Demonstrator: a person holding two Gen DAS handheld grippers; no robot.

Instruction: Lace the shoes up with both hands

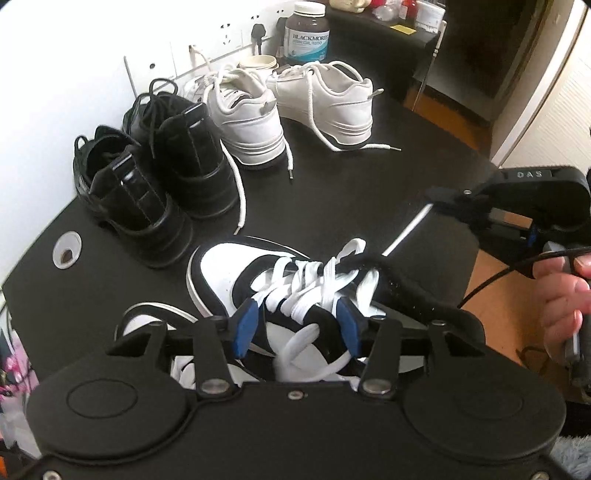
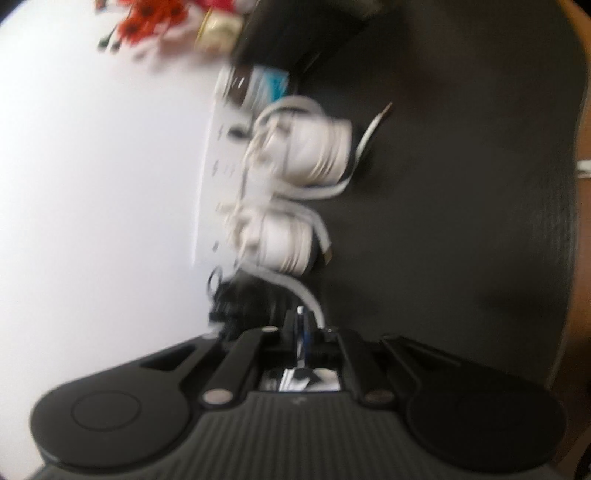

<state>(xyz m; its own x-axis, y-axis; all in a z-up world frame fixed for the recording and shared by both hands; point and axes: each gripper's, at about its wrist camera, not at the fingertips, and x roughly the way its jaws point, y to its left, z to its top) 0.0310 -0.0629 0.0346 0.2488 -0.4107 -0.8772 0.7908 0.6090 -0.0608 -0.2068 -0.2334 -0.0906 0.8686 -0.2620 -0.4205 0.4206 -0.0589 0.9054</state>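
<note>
1. On the black matte desk [image 1: 369,192] lies a black-and-white sneaker [image 1: 236,273] of smooth leather-like material, at the near edge, with flat white laces [image 1: 314,284] crossing over its tongue.
2. The left hand-held gripper [image 1: 297,325] hangs just above this sneaker; its blue rubber pads [image 1: 246,325] stand apart, one on each side of the laces, and they do not press on anything. A loose loop of lace lies between them.
3. The right hand-held gripper [image 1: 448,195] is at the right side, held by a person's hand [image 1: 565,295]. Its black jaws are closed on the thin end of a white lace, which runs straight and tight from the sneaker to the tips.
4. In the right wrist view, very blurred, the fingers [image 2: 303,325] are together, with a white strip between them.
5. Behind, a pair of glossy black leather shoes [image 1: 155,173] with thin round laces stands beside a pair of white sneakers [image 1: 288,107] with thick soles, their flat laces lying loose on the desk.
6. A brown plastic bottle [image 1: 306,33] with a white cap stands near the wall.
</note>
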